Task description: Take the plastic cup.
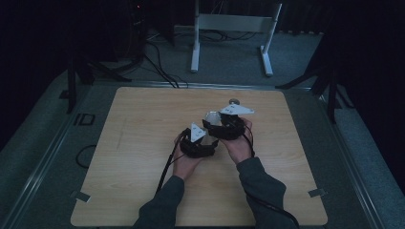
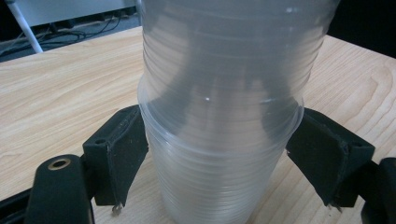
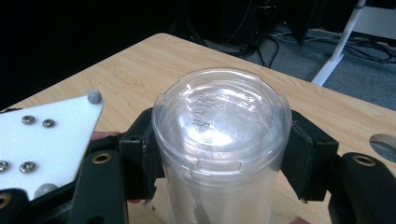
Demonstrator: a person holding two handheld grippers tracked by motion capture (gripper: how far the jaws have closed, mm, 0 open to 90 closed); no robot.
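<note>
**Both grippers on one stack of clear cups, mid-table**

Nearest the camera: the person's forearms enter from the bottom edge and meet over the middle of the wooden table (image 1: 143, 143). Left gripper (image 1: 199, 143) sits just nearer and to the left; right gripper (image 1: 224, 125) just beyond it, the two almost touching.

Between them: a stack of clear plastic cups (image 2: 219, 140), nested and ribbed. In the left gripper view the jaws press on both sides of the lower body, just under a rim line; clamped on the stack. In the right gripper view the jaws close on the uppermost cup (image 3: 222, 135) just below its closed end, which faces the camera; so the stack appears to be base-up or lying toward that gripper. Clamped too.

Judgement: one grip on the lower cups, the other on the end cup, suggests an opposed hold to pull one cup free from the rest. The walls are thin; hard squeezing would likely deform them and bind the nest.

Beyond: bare tabletop, then a white frame (image 1: 234, 28) and cables on the floor.
</note>
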